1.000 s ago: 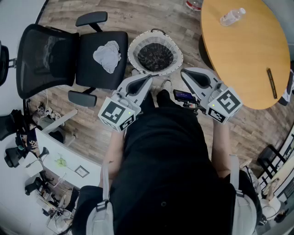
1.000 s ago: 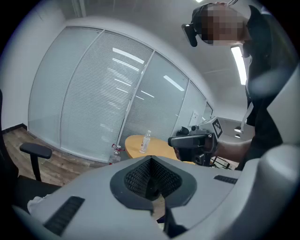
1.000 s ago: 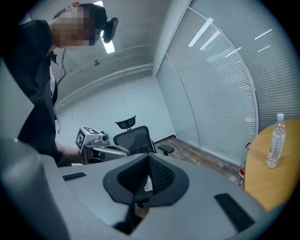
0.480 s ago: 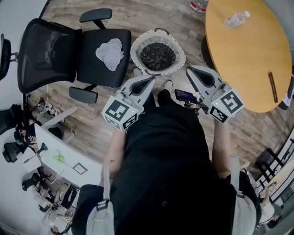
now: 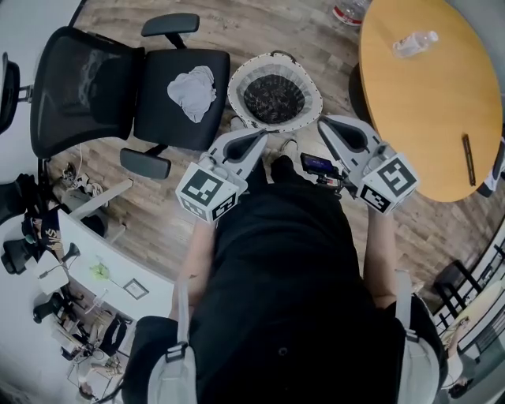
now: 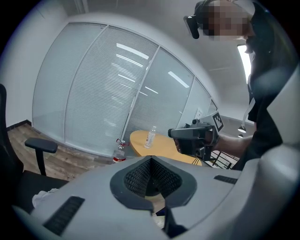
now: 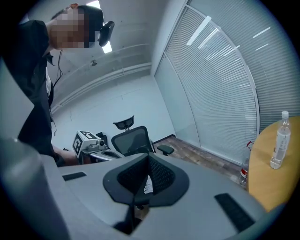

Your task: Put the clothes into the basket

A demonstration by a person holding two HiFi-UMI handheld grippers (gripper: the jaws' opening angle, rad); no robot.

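Note:
A crumpled pale grey cloth (image 5: 193,85) lies on the seat of a black office chair (image 5: 177,87), and a corner of the cloth (image 6: 44,197) shows at the lower left of the left gripper view. A round white-rimmed basket (image 5: 274,91) with a dark inside stands on the floor just right of the chair. My left gripper (image 5: 257,137) is held low in front of the person, pointing toward the basket's near rim, shut and empty. My right gripper (image 5: 323,125) hovers to the right of the basket, jaws together, holding nothing.
A round wooden table (image 5: 430,87) with a clear water bottle (image 5: 414,43) fills the right side. Another bottle (image 5: 347,9) stands on the wood floor by the table. A white desk (image 5: 102,276) with clutter sits at the lower left. The person's feet are just below the basket.
Chair, basket and table have slid a little to the right in the head view. Both grippers stay in nearly the same place, still shut.

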